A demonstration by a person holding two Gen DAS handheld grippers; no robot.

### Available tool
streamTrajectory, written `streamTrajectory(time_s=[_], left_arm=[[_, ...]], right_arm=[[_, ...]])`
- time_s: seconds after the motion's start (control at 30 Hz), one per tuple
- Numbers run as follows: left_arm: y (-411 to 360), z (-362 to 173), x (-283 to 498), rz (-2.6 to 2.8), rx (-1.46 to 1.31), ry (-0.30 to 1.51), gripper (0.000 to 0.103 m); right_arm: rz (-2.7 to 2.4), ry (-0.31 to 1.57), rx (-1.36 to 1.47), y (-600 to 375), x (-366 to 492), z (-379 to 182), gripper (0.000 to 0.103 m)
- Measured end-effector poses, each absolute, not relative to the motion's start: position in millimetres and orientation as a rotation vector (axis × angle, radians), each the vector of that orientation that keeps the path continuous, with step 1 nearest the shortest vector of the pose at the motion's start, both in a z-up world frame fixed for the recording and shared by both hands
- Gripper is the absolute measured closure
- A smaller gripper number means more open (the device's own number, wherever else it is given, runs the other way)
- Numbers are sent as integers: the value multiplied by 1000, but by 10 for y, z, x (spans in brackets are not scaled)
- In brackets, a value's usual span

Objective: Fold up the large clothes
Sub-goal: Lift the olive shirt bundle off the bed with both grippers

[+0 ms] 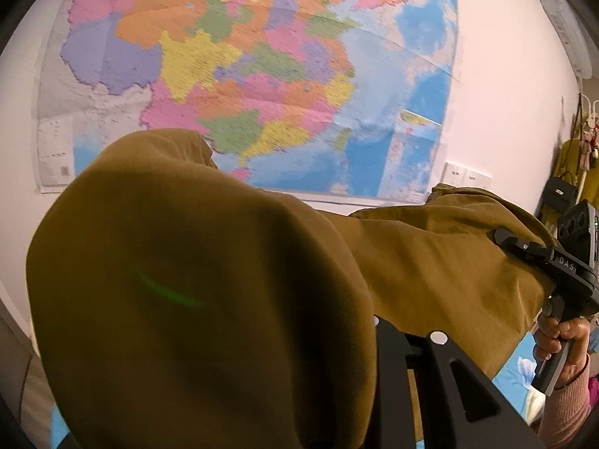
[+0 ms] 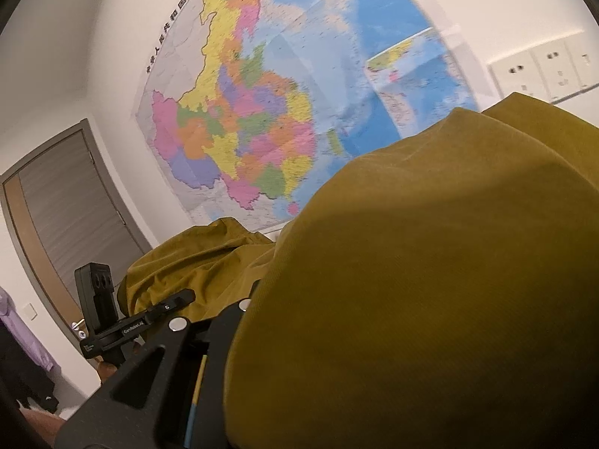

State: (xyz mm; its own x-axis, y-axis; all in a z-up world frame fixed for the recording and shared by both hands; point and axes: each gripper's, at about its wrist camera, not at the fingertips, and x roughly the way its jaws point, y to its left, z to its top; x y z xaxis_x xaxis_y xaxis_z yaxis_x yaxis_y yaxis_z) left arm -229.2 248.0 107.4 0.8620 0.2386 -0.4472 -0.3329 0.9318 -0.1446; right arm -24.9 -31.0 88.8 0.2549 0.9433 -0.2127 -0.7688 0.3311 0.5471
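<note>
A large mustard-yellow corduroy garment point(image 1: 209, 284) is held up in the air between both grippers, in front of a wall. In the left wrist view it drapes over my left gripper point(image 1: 378, 321) and hides one finger; the other black finger point(image 1: 460, 385) shows. The garment stretches right to my right gripper point(image 1: 501, 237), which is shut on its edge. In the right wrist view the garment point(image 2: 411, 280) covers my right gripper point(image 2: 239, 307); my left gripper point(image 2: 187, 295) is shut on the far edge of the cloth.
A big coloured wall map point(image 1: 262, 75) hangs straight ahead, with wall sockets point(image 2: 546, 67) beside it. A grey door point(image 2: 71, 202) is at the left. A coat rack with hanging things point(image 1: 584, 149) is at the right. Blue patterned bedding point(image 1: 516, 374) lies below.
</note>
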Motion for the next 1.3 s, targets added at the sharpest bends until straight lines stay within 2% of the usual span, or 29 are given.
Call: streamTrajectory(time_s=[0.6, 1.3], left_arm=[[3276, 1328, -2493, 513, -172, 418, 80], [4313, 1301, -2665, 737, -195, 411, 81]], right_arm=[[1348, 595, 362, 844, -140, 1036, 87], [1472, 634, 342, 2067, -190, 917, 87]])
